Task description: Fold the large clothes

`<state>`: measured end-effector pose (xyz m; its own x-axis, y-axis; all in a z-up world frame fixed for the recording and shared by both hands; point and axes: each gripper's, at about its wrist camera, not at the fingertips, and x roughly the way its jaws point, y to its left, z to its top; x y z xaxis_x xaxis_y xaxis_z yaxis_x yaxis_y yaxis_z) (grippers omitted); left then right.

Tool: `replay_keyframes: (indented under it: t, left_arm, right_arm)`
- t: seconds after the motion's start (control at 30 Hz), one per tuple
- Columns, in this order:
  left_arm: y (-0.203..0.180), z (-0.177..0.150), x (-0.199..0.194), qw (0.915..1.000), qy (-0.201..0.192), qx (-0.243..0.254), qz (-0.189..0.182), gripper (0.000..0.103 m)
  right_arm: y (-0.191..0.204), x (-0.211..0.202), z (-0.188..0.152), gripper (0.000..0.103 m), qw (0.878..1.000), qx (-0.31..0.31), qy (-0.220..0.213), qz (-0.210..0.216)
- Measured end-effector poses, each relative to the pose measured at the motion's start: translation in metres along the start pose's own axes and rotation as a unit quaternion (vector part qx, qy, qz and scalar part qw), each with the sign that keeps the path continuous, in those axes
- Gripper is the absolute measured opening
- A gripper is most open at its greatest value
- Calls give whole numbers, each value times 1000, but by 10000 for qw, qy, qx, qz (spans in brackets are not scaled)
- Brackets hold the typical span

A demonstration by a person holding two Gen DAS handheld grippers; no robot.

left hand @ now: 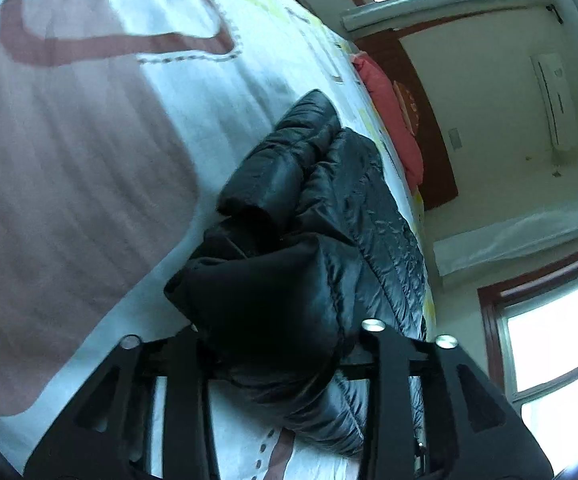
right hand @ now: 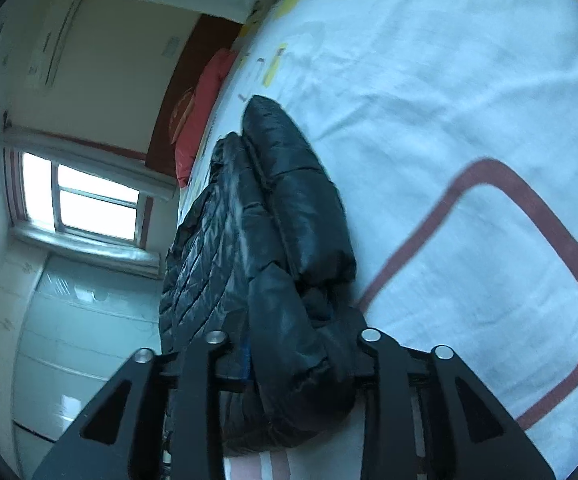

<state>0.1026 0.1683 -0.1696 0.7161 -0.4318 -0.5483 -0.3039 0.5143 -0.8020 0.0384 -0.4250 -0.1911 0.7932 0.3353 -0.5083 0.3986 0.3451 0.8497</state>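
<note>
On the white printed bedsheet, a glossy black quilted puffer jacket, bunched between both spread tools.

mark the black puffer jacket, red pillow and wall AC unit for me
black puffer jacket (left hand: 321,208): left wrist view, quilted panel mid-garment.
red pillow (left hand: 389,96): left wrist view, middle of its face, by the headboard.
wall AC unit (left hand: 557,100): left wrist view, centre of its front panel.
</note>
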Motion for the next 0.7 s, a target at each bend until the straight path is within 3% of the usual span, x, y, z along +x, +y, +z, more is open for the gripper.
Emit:
replay_keyframes:
  t: [0.1,0.2,0.4,0.5,0.6,0.7]
  left_arm:
    - [6,-2,-9,9998,-75,-67,187,61]
    - [12,3,-21,9994,-116,7,311,66]
    - [18,9,-37,9986,4,175,509,67]
    - [9,7,-50,9950,-119,534,833,67]
    - [-8,7,-58,9832,-264,1136,1402,67]
    - [-26,4,-67,9547,-577,1878,2237,67]
  right_arm:
    - [-3,-10,1,46,9999,27,-135,-14]
    - [-8,-24,4,51,9995,-21,-279,-113]
    - [-17,-52,5,52,9972,-224,-510,-504]
    - [-10,-64,10,52,9898,-590,-780,-1034]
    - [4,-69,11,52,9804,-1016,-898,-1431]
    - [28,-64,4,52,9651,-1649,-880,-1836]
